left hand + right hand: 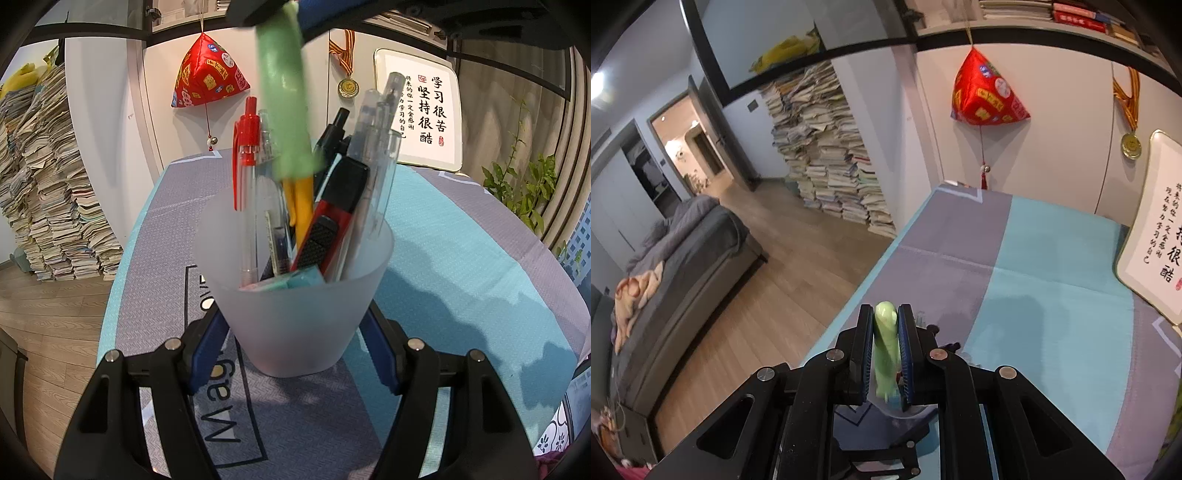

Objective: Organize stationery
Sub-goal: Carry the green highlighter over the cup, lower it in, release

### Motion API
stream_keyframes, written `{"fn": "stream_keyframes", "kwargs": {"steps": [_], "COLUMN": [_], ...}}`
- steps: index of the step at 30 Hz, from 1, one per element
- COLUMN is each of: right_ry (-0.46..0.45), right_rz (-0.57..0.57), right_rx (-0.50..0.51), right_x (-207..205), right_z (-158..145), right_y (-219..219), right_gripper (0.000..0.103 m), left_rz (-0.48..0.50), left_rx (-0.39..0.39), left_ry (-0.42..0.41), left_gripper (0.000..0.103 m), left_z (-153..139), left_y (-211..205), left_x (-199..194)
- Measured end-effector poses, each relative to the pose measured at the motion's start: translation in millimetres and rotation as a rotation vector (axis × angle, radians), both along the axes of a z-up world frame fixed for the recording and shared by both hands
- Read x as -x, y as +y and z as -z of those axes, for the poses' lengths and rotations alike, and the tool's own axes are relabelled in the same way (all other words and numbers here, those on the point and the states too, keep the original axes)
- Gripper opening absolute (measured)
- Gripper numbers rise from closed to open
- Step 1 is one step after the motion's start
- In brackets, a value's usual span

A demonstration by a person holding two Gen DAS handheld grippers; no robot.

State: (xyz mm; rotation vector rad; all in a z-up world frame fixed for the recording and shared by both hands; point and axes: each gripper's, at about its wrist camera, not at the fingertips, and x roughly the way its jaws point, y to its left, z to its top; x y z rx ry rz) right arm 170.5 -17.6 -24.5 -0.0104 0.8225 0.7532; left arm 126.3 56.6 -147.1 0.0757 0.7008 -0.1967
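A frosted, translucent plastic cup (295,295) stands on the grey-and-teal patterned table mat (461,258), clamped at its base by the left gripper (291,343), whose blue-padded fingers (208,343) press the cup wall on both sides. The cup is packed w/ stationery: a red-capped clear ballpoint pen (245,155), a red-and-black utility knife (332,218), a yellow-handled item (299,206), several clear-barrelled pens (380,147) and a teal eraser-like block (299,282) near the rim.

Above it, the right gripper (885,354) is closed on a pale-green, soft-looking pen or marker (284,99); the right wrist view shows its blunt top end poking up between the pads. The left wrist view shows the green barrel running down at a slight tilt, its lower end among the other pens, approx. over the cup's mouth. Whether the tip is already inside or just in front of the pens can't be told, since the barrel is blurred.

Step in hand, by the look of it: dropping the green pen into the cup while the other hand steadies the cup. Next move prob. calls for lowering the pen straight into a gap between the red pen and the knife, then releasing, w/o knocking neighbours or tipping the cup.

Background: a red hanging ornament (208,79), a medal (348,86), a framed calligraphy panel (424,110).
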Motion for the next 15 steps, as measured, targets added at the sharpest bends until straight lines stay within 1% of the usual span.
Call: {"fn": "stream_keyframes", "kwargs": {"steps": [4,12,15], "right_ry": [0.007,0.005,0.025], "right_rz": [-0.001,-0.006,-0.004], "right_rx": [0.019,0.059,0.077], "right_x": [-0.2,5.3,3.8], "right_z": [7.3,9.5,13.5], "right_y": [3.2,3.4,3.7], "right_gripper": [0.014,0.014,0.014], "left_rz": [0.0,0.0,0.0], "left_rx": [0.0,-0.001,-0.001], "left_ry": [0.0,0.0,0.0], "left_gripper": [0.068,0.068,0.068], "left_z": [0.0,-0.1,-0.1], "left_y": [0.0,0.0,0.0], "left_x": [-0.1,-0.1,-0.1]}}
